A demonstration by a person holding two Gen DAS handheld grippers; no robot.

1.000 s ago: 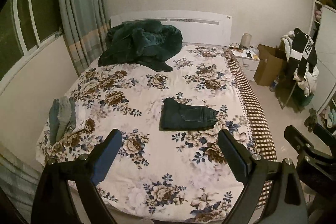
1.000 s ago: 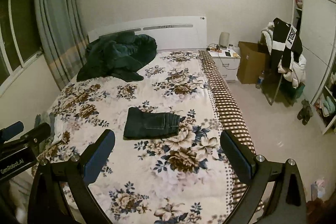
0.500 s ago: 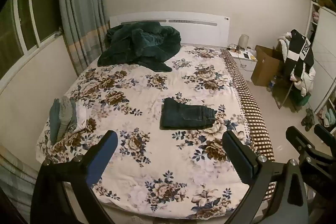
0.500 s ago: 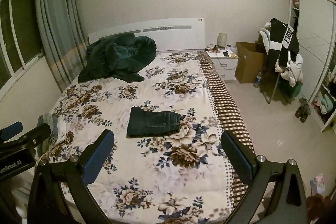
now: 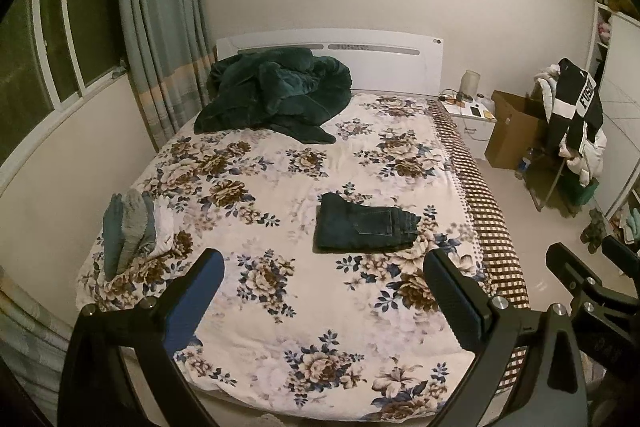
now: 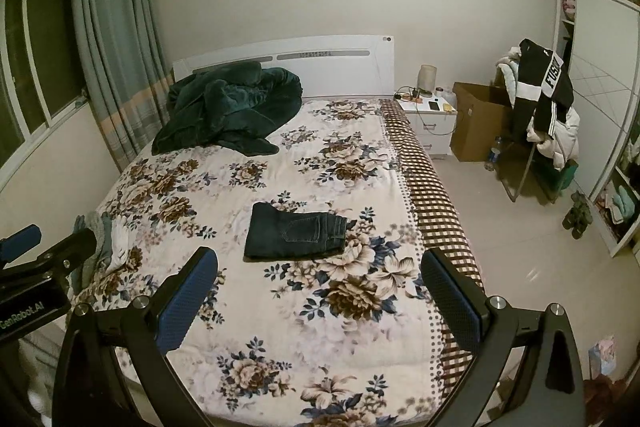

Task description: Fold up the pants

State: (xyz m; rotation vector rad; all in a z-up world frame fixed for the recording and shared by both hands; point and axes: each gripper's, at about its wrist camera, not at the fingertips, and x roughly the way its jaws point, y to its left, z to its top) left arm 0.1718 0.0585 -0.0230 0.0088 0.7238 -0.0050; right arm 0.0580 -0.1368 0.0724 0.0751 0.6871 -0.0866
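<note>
Two grippers hang above the foot of the bed, both with their jaws spread wide and nothing between them: the left gripper [image 5: 324,291] and the right gripper [image 6: 320,287], each well apart from the cloth below. The pants [image 5: 362,229], dark denim, lie folded into a compact rectangle on the floral bedspread [image 5: 280,327], toward the middle of the mattress and nearer its checked right-hand border; a back pocket faces up, and the stacked layers show at the right end. In the right wrist view the same pants [image 6: 294,231] sit flat between the two fingers' lines of sight, touched by neither tool. A rumpled dark green blanket [image 5: 276,95] is heaped against the white headboard [image 5: 380,47]. Near the left edge of the bed a small pile of folded clothes [image 5: 132,227], grey-green and white, rests by itself. Beside the bed stand a white nightstand [image 6: 434,123] and a brown cardboard box [image 6: 478,119].
</note>
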